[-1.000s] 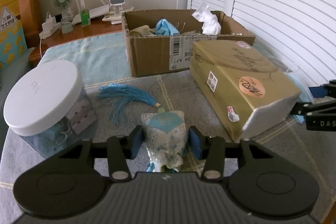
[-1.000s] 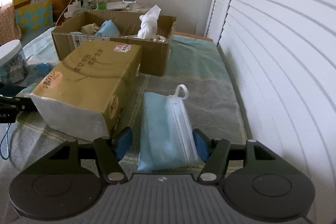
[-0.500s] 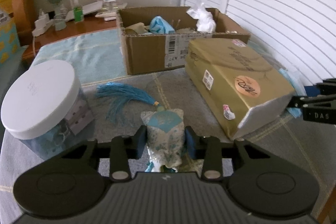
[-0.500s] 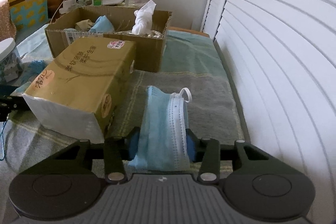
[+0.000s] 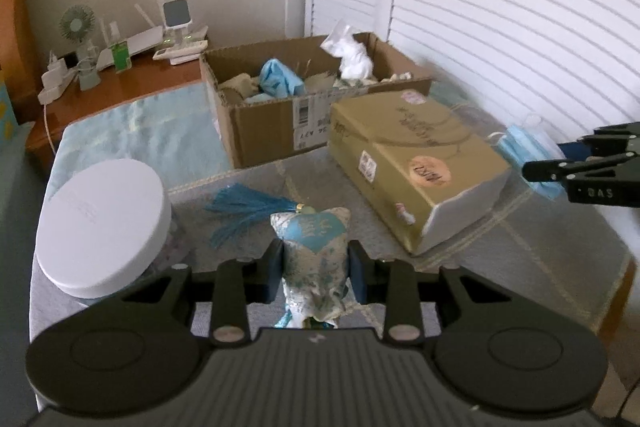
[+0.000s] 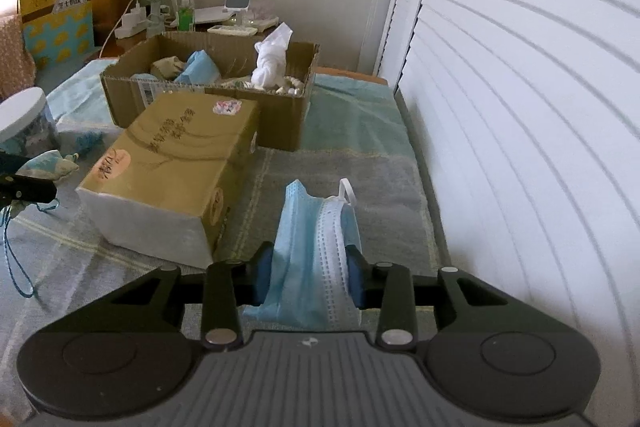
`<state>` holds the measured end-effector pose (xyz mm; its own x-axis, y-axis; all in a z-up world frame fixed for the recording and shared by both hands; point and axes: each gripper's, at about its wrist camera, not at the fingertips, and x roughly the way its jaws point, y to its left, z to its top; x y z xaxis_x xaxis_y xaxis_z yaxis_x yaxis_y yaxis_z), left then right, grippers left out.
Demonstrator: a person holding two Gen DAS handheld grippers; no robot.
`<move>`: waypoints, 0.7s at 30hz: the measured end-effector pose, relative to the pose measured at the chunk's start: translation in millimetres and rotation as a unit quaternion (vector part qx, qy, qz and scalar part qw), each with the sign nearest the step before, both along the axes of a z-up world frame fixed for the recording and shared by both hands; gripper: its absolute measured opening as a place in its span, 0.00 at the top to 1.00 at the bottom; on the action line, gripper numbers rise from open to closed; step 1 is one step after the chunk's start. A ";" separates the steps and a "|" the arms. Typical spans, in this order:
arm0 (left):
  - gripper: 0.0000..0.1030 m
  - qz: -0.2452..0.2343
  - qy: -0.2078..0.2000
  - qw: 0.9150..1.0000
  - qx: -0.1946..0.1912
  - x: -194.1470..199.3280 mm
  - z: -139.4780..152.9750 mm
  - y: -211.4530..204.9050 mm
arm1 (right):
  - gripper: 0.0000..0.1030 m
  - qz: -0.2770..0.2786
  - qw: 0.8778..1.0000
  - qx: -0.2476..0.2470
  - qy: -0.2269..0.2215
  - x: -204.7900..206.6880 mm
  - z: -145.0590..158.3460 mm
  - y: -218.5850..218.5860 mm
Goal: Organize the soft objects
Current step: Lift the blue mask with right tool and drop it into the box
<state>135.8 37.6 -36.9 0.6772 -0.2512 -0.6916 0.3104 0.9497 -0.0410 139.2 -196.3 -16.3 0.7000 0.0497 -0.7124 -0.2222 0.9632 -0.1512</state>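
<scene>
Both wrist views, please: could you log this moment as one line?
left tongs: shut on sachet | right tongs: shut on face masks | cardboard box: open, part-filled

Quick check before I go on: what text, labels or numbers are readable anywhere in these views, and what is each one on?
"DAS": right gripper, printed on its side, first letter unclear.
Cardboard box shipping label: barcode and digits, too blurred to read.
Gold tissue pack: brown Chinese script and a round orange sticker, not legible.
Yellow bag: triangle sign with characters, too small to read.
White jar lid: faint embossed mark, unreadable.
</scene>
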 end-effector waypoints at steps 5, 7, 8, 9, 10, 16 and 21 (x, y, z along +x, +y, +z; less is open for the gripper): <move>0.69 -0.017 -0.012 1.000 -0.009 -9.1 15.4 4.3 | 0.60 0.003 1.000 -0.005 -0.015 -5.4 18.1 1.2; 0.69 -0.024 -0.017 0.999 -0.013 -12.3 21.6 5.5 | 0.60 0.007 1.000 -0.006 -0.021 -5.2 26.6 2.5; 0.69 -0.027 -0.020 0.999 -0.016 -13.9 24.6 5.9 | 0.60 0.009 1.000 -0.005 -0.025 -4.7 30.8 3.4; 0.69 -0.031 -0.023 0.999 -0.018 -15.3 27.7 6.4 | 0.60 0.012 1.000 -0.003 -0.027 -3.4 34.4 4.3; 0.69 -0.034 -0.026 0.999 -0.019 -16.5 30.5 6.9 | 0.60 0.015 0.999 -0.002 -0.030 -2.1 38.4 5.9; 0.69 -0.051 -0.045 0.997 -0.021 -23.2 48.2 11.3 | 0.60 0.042 0.998 -0.006 -0.048 14.3 56.9 22.8; 0.69 -0.053 -0.062 0.997 -0.016 -27.9 59.1 16.7 | 0.60 0.069 0.996 -0.003 -0.052 42.2 70.5 38.7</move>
